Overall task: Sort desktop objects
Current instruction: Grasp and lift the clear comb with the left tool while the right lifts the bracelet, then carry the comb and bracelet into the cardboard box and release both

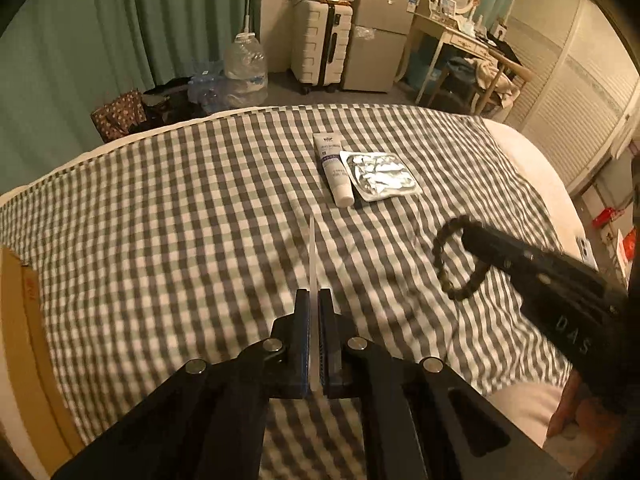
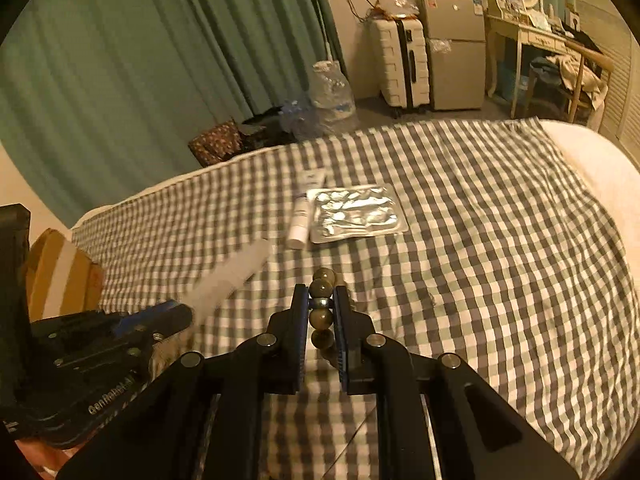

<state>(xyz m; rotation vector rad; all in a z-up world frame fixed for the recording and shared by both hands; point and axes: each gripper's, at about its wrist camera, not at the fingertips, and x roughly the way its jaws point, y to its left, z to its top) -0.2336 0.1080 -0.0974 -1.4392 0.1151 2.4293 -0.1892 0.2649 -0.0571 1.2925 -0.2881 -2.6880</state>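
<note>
My left gripper (image 1: 314,294) is shut on a thin white flat strip (image 1: 312,256), seen edge-on and sticking out ahead of the jaws above the checked bedcover (image 1: 180,220). In the right wrist view the strip (image 2: 236,276) looks pale and blurred, jutting from the left gripper (image 2: 182,314). My right gripper (image 2: 322,292) is shut on a bracelet of dark olive beads (image 2: 323,280). The bracelet (image 1: 444,256) hangs as a loop from the right gripper (image 1: 468,236). Farther out on the cover, a white tube (image 1: 335,168) lies beside a silver foil pack (image 1: 380,174).
A cardboard box (image 1: 24,320) sits at the left edge of the bed. Beyond the bed stand a water jug (image 1: 245,64), a white suitcase (image 1: 320,40), a small fridge (image 1: 380,36) and a dressing table (image 1: 460,32). Green curtains hang at the left.
</note>
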